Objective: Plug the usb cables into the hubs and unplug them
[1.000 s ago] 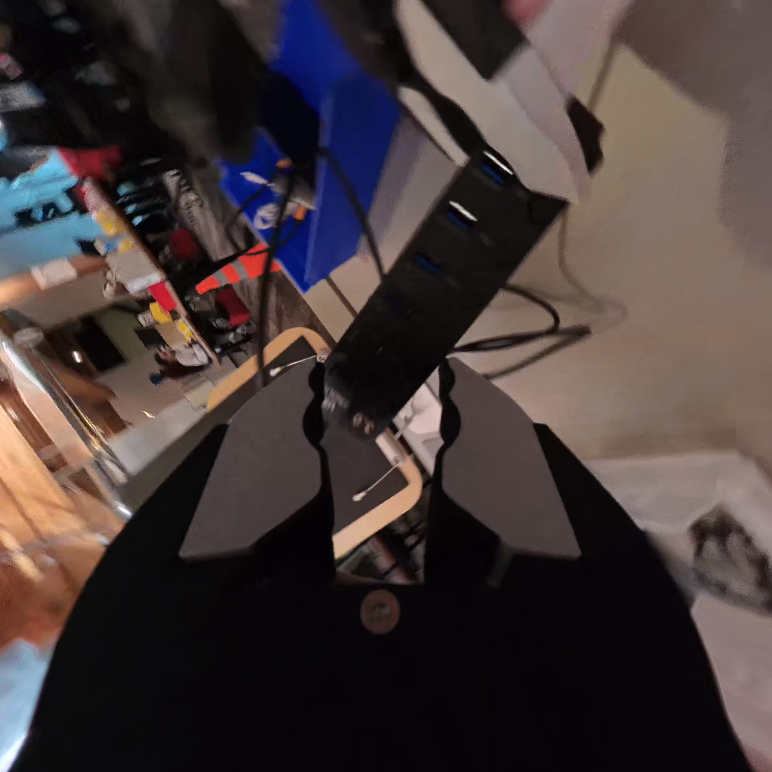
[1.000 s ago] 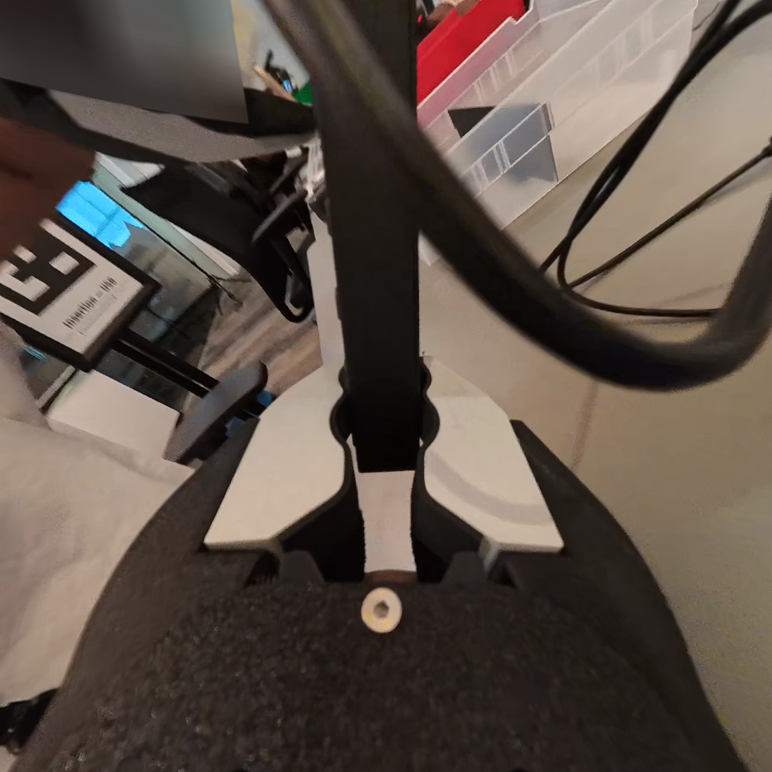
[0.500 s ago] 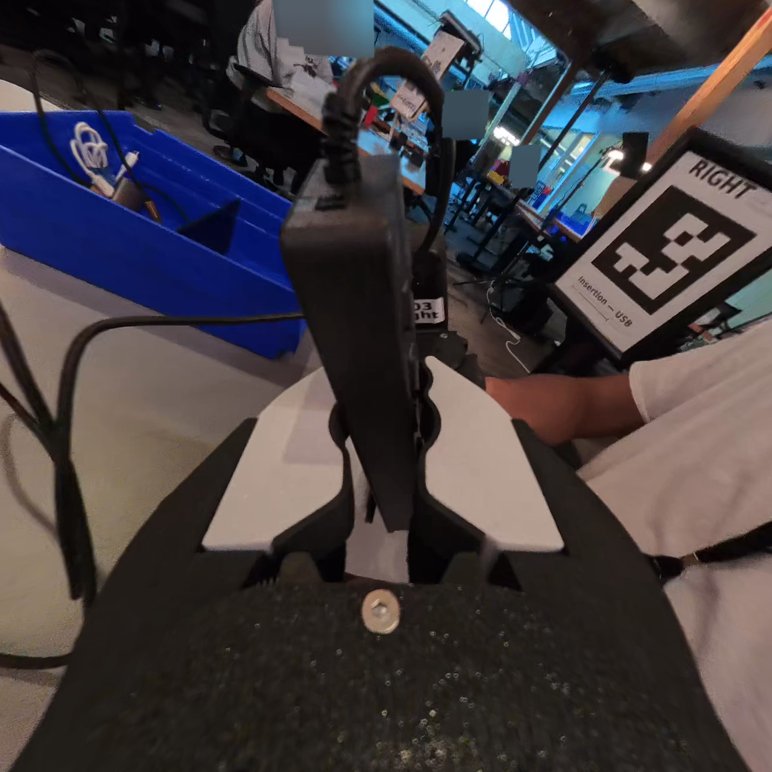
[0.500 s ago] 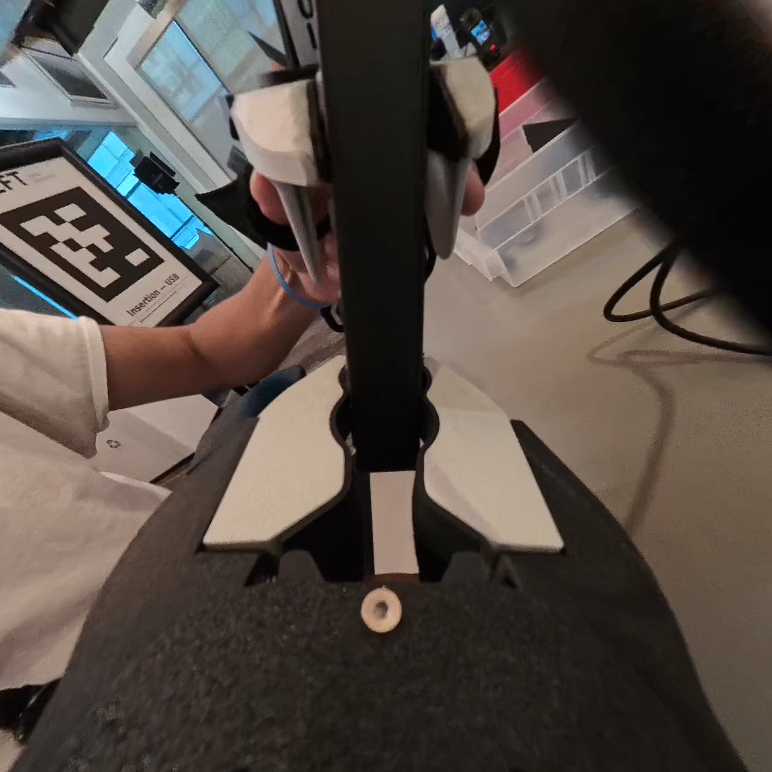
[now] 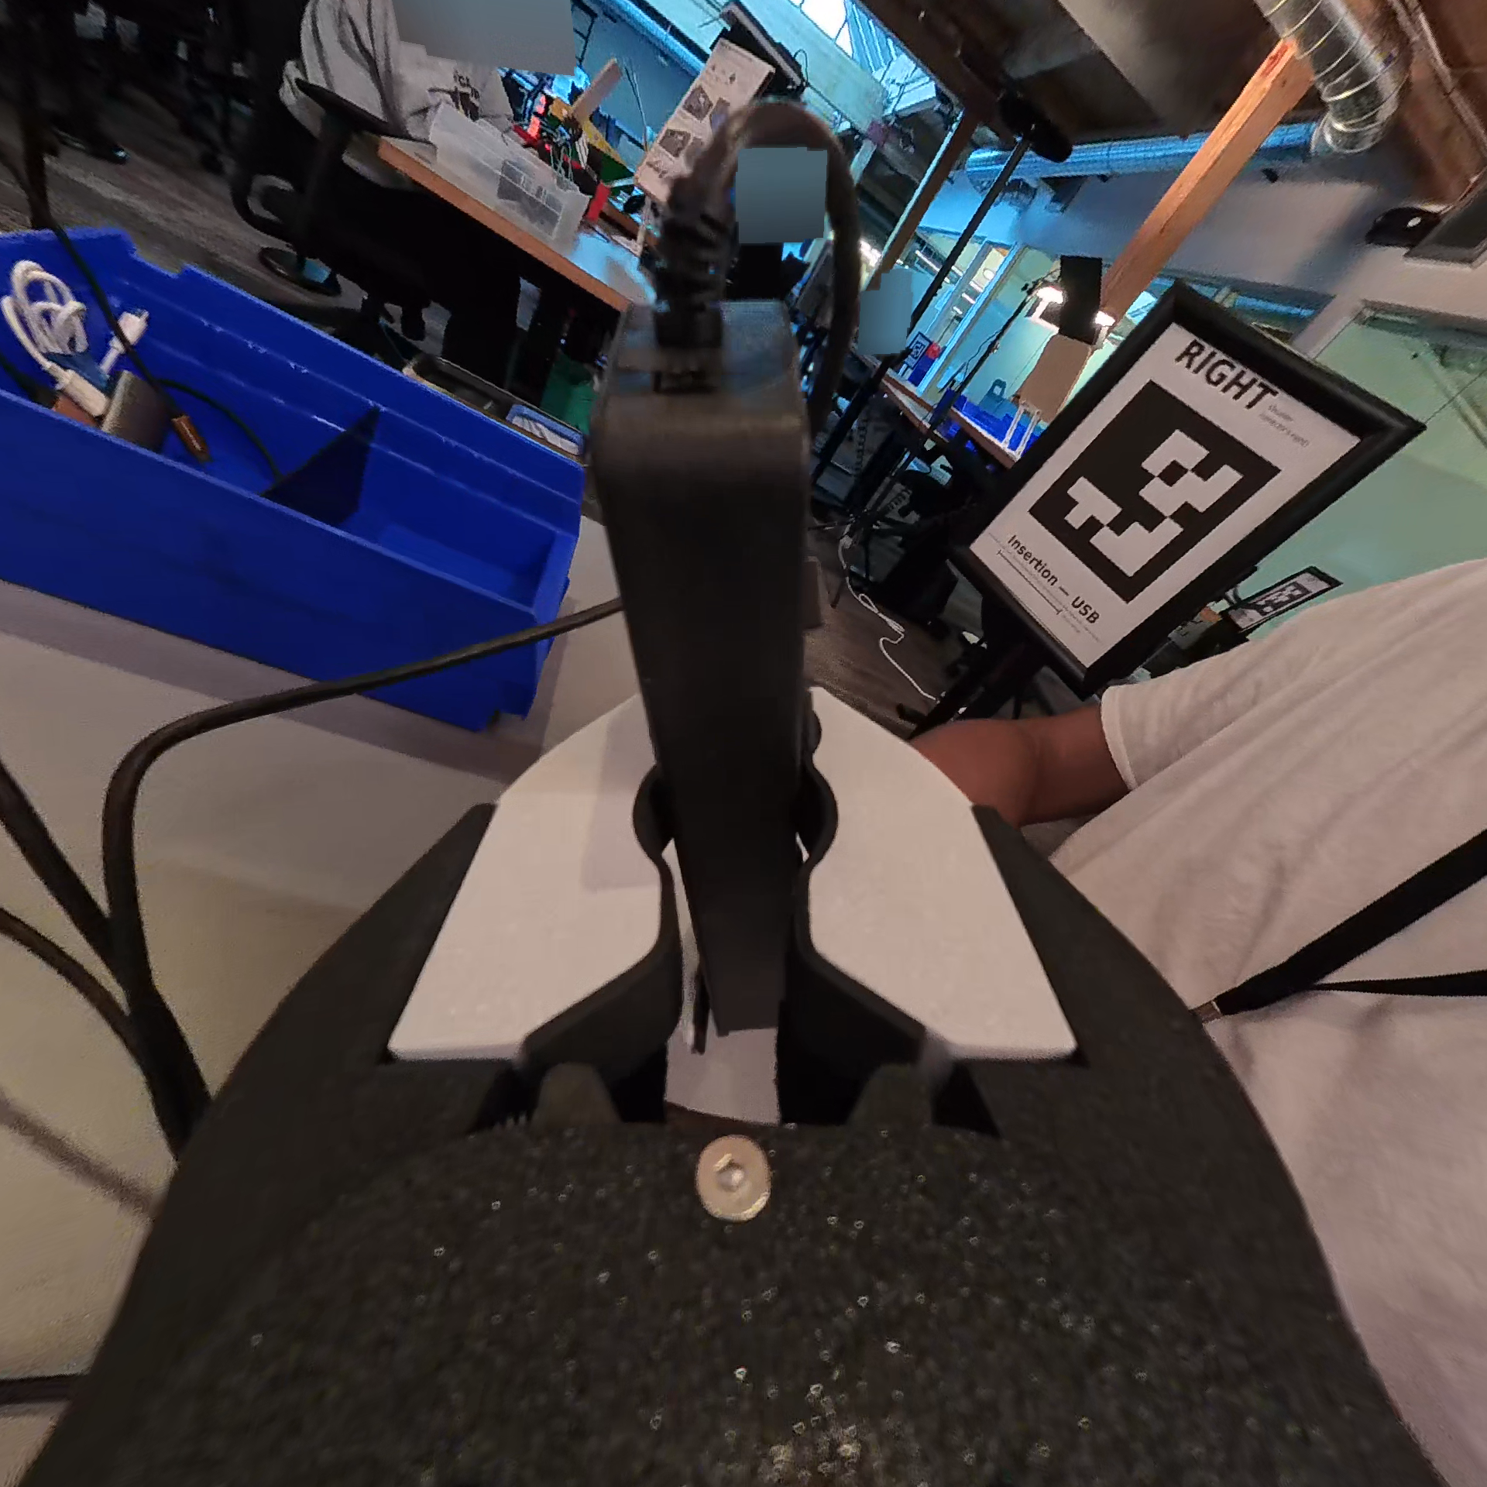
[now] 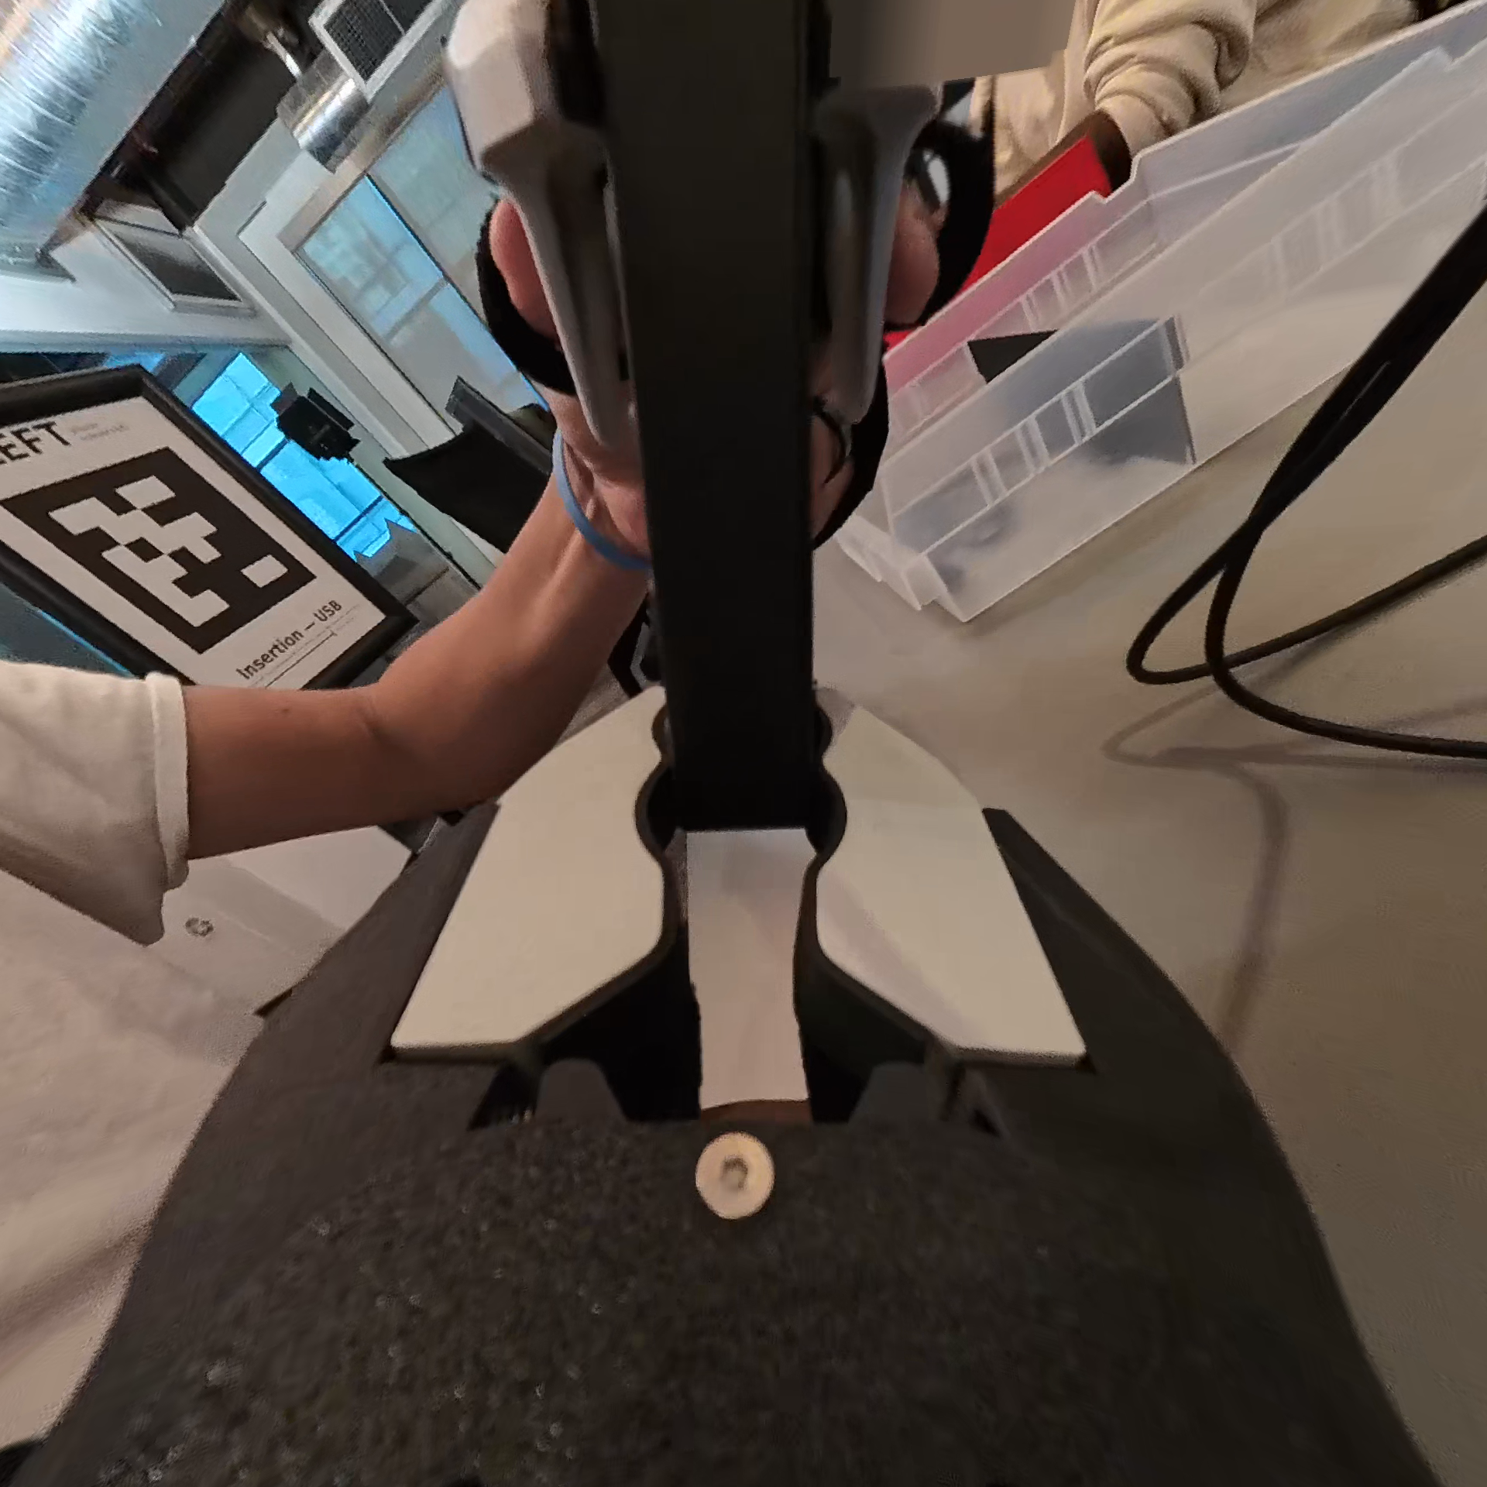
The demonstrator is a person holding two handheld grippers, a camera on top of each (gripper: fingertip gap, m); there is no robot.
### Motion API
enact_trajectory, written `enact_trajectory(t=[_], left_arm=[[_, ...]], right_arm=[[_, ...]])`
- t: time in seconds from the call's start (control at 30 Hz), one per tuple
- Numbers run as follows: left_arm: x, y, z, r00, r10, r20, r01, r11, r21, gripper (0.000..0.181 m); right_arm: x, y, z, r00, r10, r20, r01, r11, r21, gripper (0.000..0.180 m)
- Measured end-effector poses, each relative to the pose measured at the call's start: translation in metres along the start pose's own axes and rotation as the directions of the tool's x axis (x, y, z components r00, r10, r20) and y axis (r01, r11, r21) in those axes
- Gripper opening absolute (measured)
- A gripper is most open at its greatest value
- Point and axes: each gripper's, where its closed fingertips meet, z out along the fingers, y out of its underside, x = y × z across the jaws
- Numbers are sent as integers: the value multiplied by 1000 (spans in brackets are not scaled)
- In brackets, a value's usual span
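Both grippers pinch one black hub from opposite ends. The left gripper (image 5: 736, 813) clamps the hub (image 5: 708, 611) with its cable (image 5: 772, 145) (curling off the far end), above the surface (image 5: 282, 805). The right gripper (image 6: 740, 764) is clamped on the other end.

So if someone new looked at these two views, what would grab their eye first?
Most likely the long black hub, standing upright in the middle of both views, clamped at one end by the left gripper and at the other by the right gripper. Next, the bright blue bin at left on the table.
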Motion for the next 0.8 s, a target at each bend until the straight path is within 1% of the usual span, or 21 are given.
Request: enact_trajectory(t=[0.13, 0.27, 0.33, 0.37, 0.4, 0.43, 0.5, 0.6, 0.8], left_arm=[[-4, 0, 0, 999, -41, -28, 41, 999, 20, 25], [-8, 0, 0, 1000, -23, -13, 23, 999, 23, 25], [-7, 1, 3, 1000, -10, -11, 10, 1000, 12, 25], [-6, 2, 5, 1000, -7, -13, 7, 1000, 6, 25], [-5, 1, 7, 1000, -7, -15, 7, 1000, 6, 25], [-5, -1, 7, 1000, -3, -13, 3, 1000, 4, 26], [-5, -3, 7, 1000, 2, -9, -2, 1000, 9, 26], [-8, -4, 9, 999, -29, -15, 29, 999, 16, 26], [-8, 7, 19, 998, -35, -52, 34, 999, -28, 26]], right_arm=[[2, 4, 1, 1000, -12, -17, 11, 999, -47, 27], [7, 3, 1, 999, 44, -10, -44, 997, -67, 29], [7, 0, 3, 999, 46, -2, -46, 997, -67, 33], [3, 0, 4, 999, 41, 24, -39, 996, -75, 35], [2, -1, 6, 999, 30, 25, -28, 996, -80, 29], [3, -2, 6, 1000, 0, 11, 0, 997, -76, 28], [3, -4, 5, 1000, -17, 4, 17, 997, -71, 27], [4, -4, 4, 1000, -20, -2, 20, 998, -66, 27], [4, 11, 11, 1000, 25, 18, -23, 994, -108, 28]])
